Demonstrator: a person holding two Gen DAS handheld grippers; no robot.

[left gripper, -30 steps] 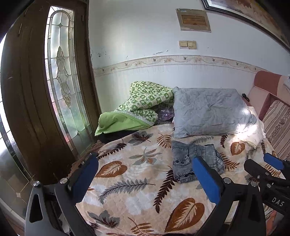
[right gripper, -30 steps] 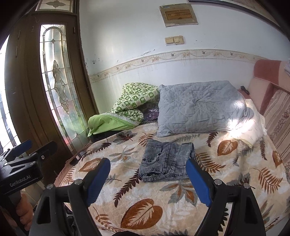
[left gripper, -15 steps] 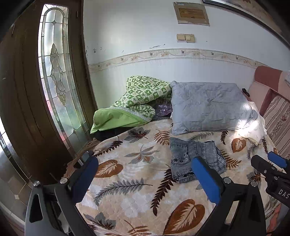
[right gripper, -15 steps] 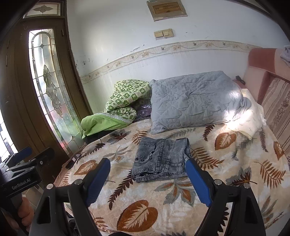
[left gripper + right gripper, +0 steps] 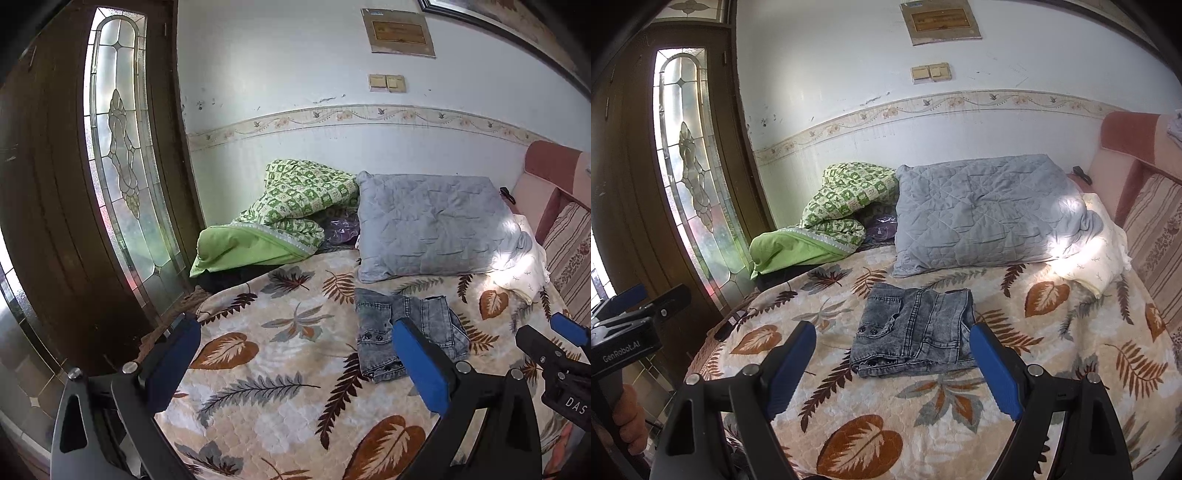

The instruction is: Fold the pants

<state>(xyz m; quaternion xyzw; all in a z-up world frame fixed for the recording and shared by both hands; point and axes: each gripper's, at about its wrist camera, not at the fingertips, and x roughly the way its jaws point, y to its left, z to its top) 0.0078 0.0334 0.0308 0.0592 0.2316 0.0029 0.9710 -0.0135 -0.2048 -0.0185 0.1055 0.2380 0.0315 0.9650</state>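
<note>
Pants (image 5: 916,328), grey denim folded into a compact stack, lay at the centre of the right wrist frame on the leaf-print bedspread (image 5: 1052,369), below the grey pillow (image 5: 982,210) (a green quilt (image 5: 842,206) sat to its left). Left gripper (image 5: 295,354) and right gripper (image 5: 894,354) both stood wide apart, empty, short of the denim.

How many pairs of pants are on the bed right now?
1. The folded grey jeans lie on the leaf-print bedspread, just in front of the grey pillow. More could be hidden under the green quilt.
</note>
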